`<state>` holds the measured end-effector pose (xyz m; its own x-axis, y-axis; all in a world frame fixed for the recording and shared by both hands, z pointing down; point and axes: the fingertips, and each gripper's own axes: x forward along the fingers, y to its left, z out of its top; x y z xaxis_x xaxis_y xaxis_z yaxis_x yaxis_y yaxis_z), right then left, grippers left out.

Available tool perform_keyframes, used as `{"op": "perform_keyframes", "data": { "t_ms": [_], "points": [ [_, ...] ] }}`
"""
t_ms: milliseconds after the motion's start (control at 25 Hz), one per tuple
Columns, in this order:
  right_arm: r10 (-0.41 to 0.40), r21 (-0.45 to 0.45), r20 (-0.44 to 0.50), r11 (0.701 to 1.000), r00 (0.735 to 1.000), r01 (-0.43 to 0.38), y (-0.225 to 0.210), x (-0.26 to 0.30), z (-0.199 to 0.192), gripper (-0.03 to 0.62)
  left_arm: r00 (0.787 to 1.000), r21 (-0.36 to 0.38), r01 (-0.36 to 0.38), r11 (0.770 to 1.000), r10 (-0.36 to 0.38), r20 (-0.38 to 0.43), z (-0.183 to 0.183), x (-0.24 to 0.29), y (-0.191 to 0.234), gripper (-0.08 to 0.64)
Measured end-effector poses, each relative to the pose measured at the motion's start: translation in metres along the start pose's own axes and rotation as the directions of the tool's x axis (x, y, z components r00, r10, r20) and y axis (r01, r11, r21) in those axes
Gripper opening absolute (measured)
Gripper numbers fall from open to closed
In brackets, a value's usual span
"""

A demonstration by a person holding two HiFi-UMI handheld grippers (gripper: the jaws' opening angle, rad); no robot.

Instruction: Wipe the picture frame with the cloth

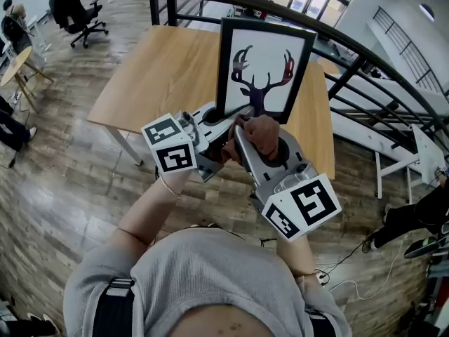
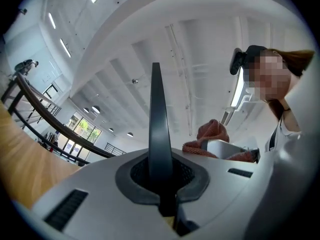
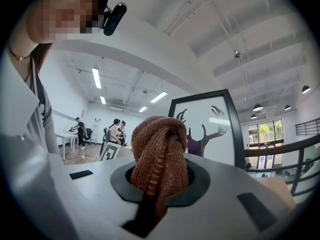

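The picture frame (image 1: 263, 65), black-edged with a dark deer silhouette on white, stands upright over the near edge of the wooden table (image 1: 161, 69). My left gripper (image 1: 224, 114) is shut on its lower left edge. In the left gripper view the frame (image 2: 157, 134) shows edge-on as a thin dark blade between the jaws. My right gripper (image 1: 245, 135) is shut on a bunched rust-brown knitted cloth (image 1: 263, 135), just below the frame's bottom edge. The right gripper view has the cloth (image 3: 160, 154) bulging from the jaws, with the frame (image 3: 210, 129) behind it. The cloth (image 2: 212, 134) also shows in the left gripper view.
A curved black railing (image 1: 365, 55) runs behind and to the right of the table. An office chair (image 1: 77, 12) stands far left on the wood floor, and a white table (image 1: 393, 146) at right. Several people (image 3: 116, 131) stand in the background.
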<state>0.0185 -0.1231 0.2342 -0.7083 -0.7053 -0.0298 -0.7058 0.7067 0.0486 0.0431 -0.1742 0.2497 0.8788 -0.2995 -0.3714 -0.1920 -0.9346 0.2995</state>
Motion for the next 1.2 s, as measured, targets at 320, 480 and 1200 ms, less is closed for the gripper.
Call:
{"op": "perform_keyframes", "data": {
  "t_ms": [320, 480, 1200],
  "points": [
    [-0.004, 0.029, -0.005, 1.0, 1.0, 0.004, 0.001, -0.009, -0.017, 0.057, 1.0, 0.009, 0.0, 1.0, 0.0, 0.018, 0.004, 0.0, -0.003, 0.02],
    [-0.005, 0.04, -0.023, 0.999, 1.0, 0.006, 0.002, -0.011, -0.03, 0.057, 1.0, 0.013, -0.005, 1.0, 0.005, 0.028, 0.005, 0.001, -0.003, 0.02],
    [-0.051, -0.139, 0.174, 0.987, 0.983, 0.076, -0.026, -0.045, 0.079, 0.057, 1.0, 0.0, -0.013, 1.0, 0.013, -0.008, -0.003, 0.0, 0.005, 0.02]
  ]
}}
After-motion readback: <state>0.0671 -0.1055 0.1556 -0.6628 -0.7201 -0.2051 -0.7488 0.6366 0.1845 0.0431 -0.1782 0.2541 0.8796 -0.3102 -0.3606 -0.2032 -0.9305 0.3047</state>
